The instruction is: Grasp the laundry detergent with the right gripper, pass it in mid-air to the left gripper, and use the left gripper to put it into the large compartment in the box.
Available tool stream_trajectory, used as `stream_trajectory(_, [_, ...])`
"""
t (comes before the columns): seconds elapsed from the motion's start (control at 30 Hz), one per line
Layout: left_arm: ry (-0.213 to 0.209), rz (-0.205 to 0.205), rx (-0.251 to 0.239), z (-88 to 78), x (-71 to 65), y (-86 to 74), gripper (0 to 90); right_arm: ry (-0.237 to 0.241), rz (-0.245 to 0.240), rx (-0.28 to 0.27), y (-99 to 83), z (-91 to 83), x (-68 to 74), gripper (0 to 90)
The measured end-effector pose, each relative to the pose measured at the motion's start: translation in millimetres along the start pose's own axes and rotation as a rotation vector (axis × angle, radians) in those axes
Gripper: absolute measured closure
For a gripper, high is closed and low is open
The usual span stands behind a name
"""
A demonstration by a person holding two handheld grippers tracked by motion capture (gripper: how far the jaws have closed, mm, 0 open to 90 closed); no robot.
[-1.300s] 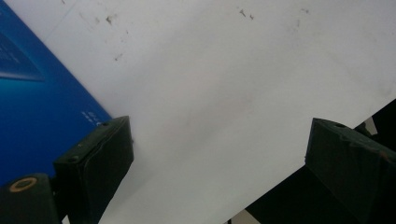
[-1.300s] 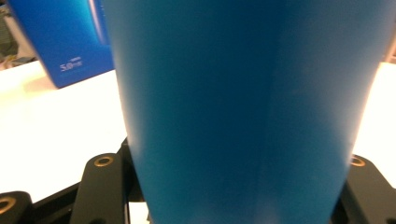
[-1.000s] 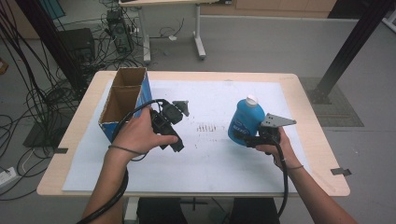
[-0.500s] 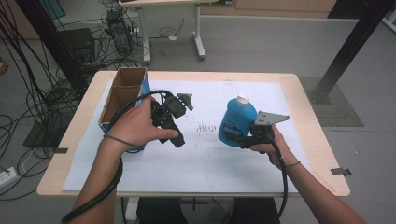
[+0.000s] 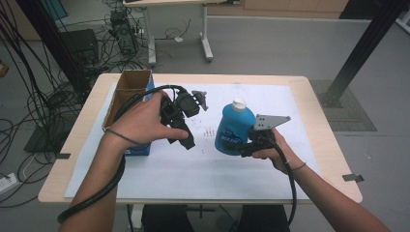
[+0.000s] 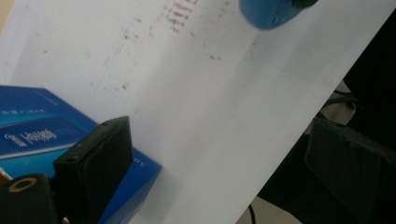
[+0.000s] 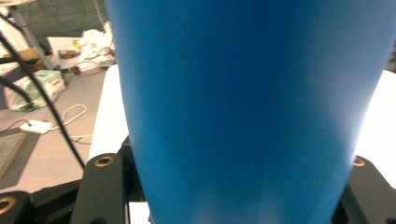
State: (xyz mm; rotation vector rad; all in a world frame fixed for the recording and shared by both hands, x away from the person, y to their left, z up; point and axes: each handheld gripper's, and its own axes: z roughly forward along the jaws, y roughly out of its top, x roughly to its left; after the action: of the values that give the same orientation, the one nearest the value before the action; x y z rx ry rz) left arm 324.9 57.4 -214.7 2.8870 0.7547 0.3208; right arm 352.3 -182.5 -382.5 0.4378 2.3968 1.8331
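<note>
Item, left side: my left gripper (image 5: 186, 140) has risen since the earlier frame and now hangs over the white sheet (image 5: 193, 169), beside the open cardboard box (image 5: 126, 94); left hand (image 5: 145, 123) wrapped over its body, wrist bent inward, jaws pointing down toward me, standing wide with nothing between. Item, centre: blue bottle (image 5: 234, 130), white cap up, has shifted left and lifted off the table (image 5: 314, 121), tilted slightly. Item, right side: my right gripper (image 5: 246, 147) is clamped on the bottle's lower body, forearm reaching in from the near right edge.
</note>
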Motion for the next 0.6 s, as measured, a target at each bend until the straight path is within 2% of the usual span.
stream_trajectory(0.13, [-0.004,0.033,-0.004,-4.3,-2.5,2.2,8.0,0.035,-0.013,0.016,2.9,6.7,5.8,39.9])
stream_trajectory(0.27, [0.001,0.048,-0.001,-7.4,-2.4,3.9,8.0,0.069,-0.023,0.025,5.1,13.3,10.9,39.9])
stream_trajectory(0.6, [-0.004,0.121,0.020,-12.1,-7.7,12.4,8.0,0.129,-0.064,0.043,11.0,28.0,24.2,40.0])
